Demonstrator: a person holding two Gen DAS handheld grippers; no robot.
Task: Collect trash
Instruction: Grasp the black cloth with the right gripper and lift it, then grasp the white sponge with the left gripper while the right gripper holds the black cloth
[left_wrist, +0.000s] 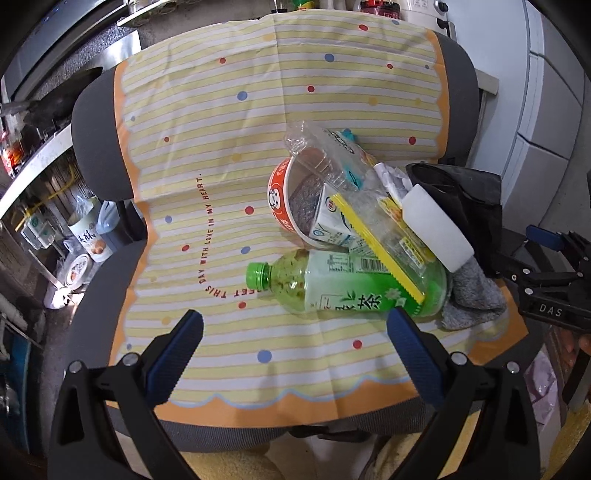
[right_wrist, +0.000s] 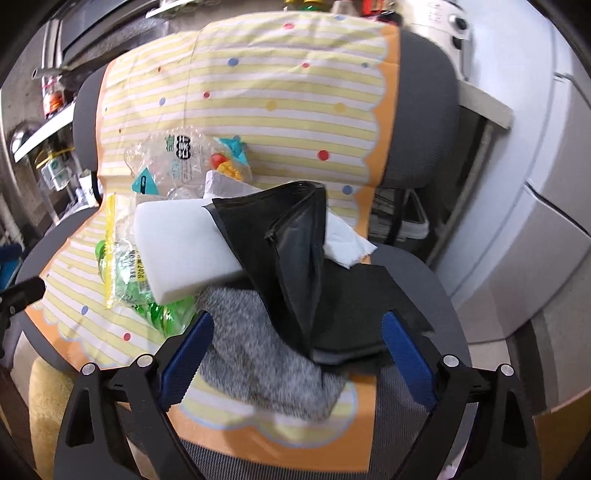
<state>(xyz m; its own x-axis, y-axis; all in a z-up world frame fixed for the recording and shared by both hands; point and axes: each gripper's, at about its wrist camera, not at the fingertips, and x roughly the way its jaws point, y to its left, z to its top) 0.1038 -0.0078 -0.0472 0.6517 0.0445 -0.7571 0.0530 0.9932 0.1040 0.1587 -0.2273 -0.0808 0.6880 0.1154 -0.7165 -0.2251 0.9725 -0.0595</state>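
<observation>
Trash (left_wrist: 354, 221) lay heaped on a striped, dotted cloth (left_wrist: 221, 110) spread over a grey chair (left_wrist: 96, 129), toward the cloth's right edge. Only the left wrist view showed the paper noodle bowl (left_wrist: 284, 199) tipped on its side, with a small carton (left_wrist: 330, 221) and crinkled clear plastic (left_wrist: 317, 147) in its mouth, and the green-capped bottle (left_wrist: 332, 284) lying flat toward the cloth's near edge. The right wrist view showed more of the glossy black plastic bag (right_wrist: 291, 236), folded into a peak over a white foam block (right_wrist: 181, 240), with fuzzy grey cloth (right_wrist: 258, 354) below and white tissue (right_wrist: 343, 240) beside it. The left gripper (left_wrist: 295, 325) stood released above the cloth, empty. The right gripper (right_wrist: 295, 332) was released too, jaws wide either side of the bag and grey cloth, gripping neither.
</observation>
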